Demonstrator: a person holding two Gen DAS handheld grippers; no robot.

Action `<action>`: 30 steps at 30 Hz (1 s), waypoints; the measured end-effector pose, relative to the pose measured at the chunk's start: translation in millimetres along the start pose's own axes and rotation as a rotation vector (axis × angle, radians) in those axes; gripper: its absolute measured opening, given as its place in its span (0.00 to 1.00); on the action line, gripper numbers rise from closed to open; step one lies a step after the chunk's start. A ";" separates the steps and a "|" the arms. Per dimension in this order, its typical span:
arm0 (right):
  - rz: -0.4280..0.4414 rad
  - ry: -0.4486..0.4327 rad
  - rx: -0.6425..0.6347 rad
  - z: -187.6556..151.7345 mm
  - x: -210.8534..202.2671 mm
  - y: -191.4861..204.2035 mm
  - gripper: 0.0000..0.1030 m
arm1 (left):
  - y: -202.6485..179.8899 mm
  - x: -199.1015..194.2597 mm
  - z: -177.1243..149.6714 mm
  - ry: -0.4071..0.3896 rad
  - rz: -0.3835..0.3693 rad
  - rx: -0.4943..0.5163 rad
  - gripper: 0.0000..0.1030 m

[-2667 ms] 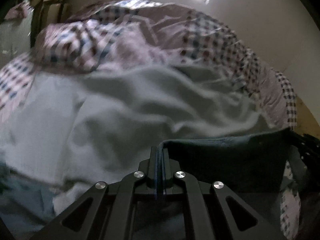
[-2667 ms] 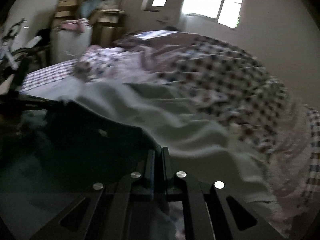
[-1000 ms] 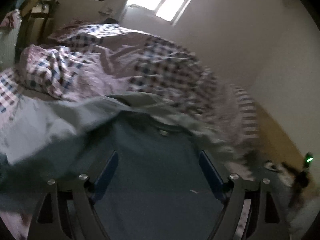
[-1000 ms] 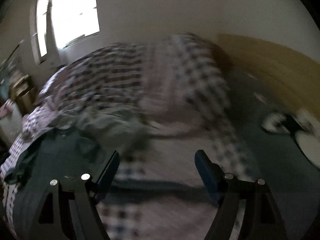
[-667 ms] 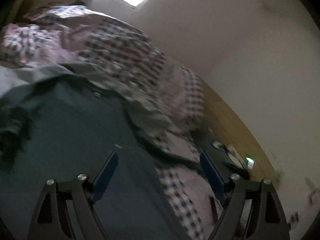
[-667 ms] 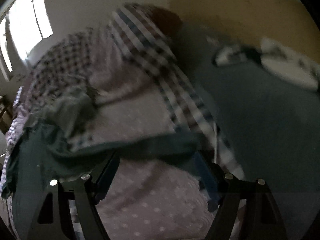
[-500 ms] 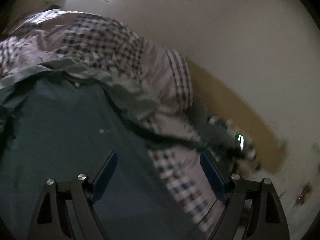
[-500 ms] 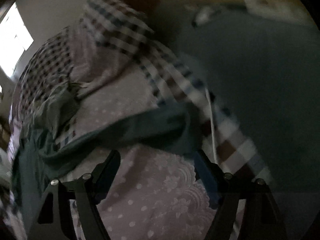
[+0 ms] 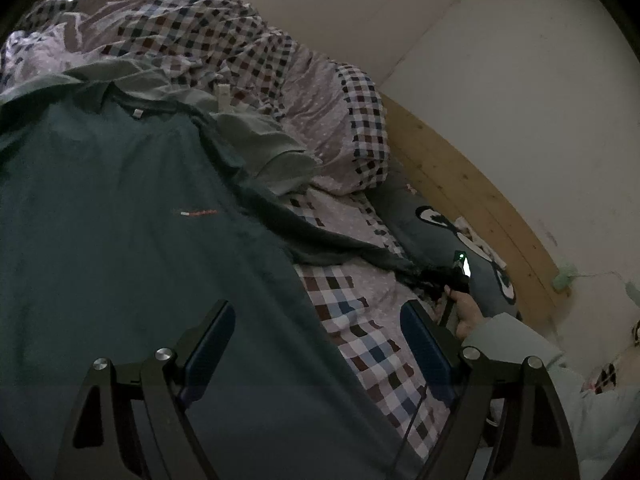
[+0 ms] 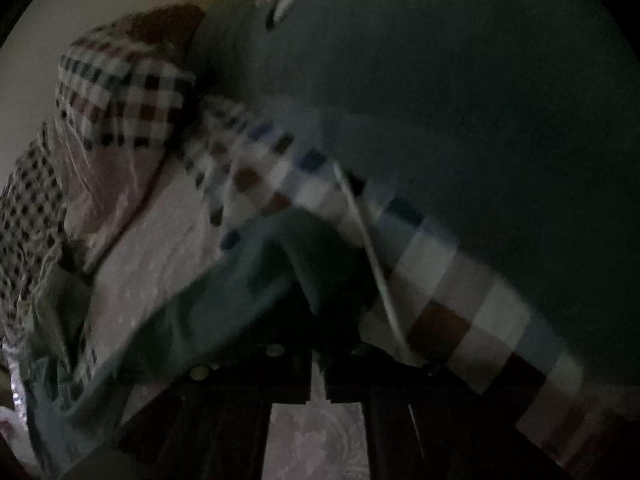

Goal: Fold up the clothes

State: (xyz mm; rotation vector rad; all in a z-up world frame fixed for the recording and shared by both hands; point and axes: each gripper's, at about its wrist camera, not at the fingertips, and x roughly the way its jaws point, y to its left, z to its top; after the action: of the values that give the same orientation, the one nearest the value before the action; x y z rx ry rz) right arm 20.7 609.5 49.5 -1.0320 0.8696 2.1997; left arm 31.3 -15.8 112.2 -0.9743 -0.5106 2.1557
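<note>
A dark teal T-shirt (image 9: 132, 240) lies spread face up on the bed, collar toward the far side. Its right sleeve (image 9: 340, 246) is stretched out over the checked sheet. My left gripper (image 9: 316, 312) hovers open over the shirt's right side edge, one blue finger above the cloth and the other above the sheet, with nothing held. My right gripper (image 9: 446, 280) is at the sleeve's tip, a hand (image 9: 466, 308) behind it. In the dim right wrist view the right gripper (image 10: 318, 346) has its jaws together on the sleeve cloth (image 10: 272, 276).
A pale grey-green garment (image 9: 256, 136) lies partly under the shirt's shoulder. A bunched checked quilt (image 9: 192, 40) fills the far side. A grey pillow (image 9: 432, 228) lies by the wooden board (image 9: 460, 184) along the wall. A white cable (image 10: 372, 256) crosses the sheet.
The right gripper dropped onto the sleeve end and went from wide open to shut on it. The left gripper swung right along the shirt and stayed open.
</note>
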 end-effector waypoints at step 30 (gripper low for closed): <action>0.380 -0.709 -1.292 -127.2 -319.8 412.5 0.02 | 31.1 -67.3 49.0 -0.173 -0.017 -0.108 0.85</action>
State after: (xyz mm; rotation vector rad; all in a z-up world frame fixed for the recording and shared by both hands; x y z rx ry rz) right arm -35.4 186.7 376.3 -0.3974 -0.8751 3.1200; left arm 11.5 -89.4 157.8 -0.8416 -0.7227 2.2274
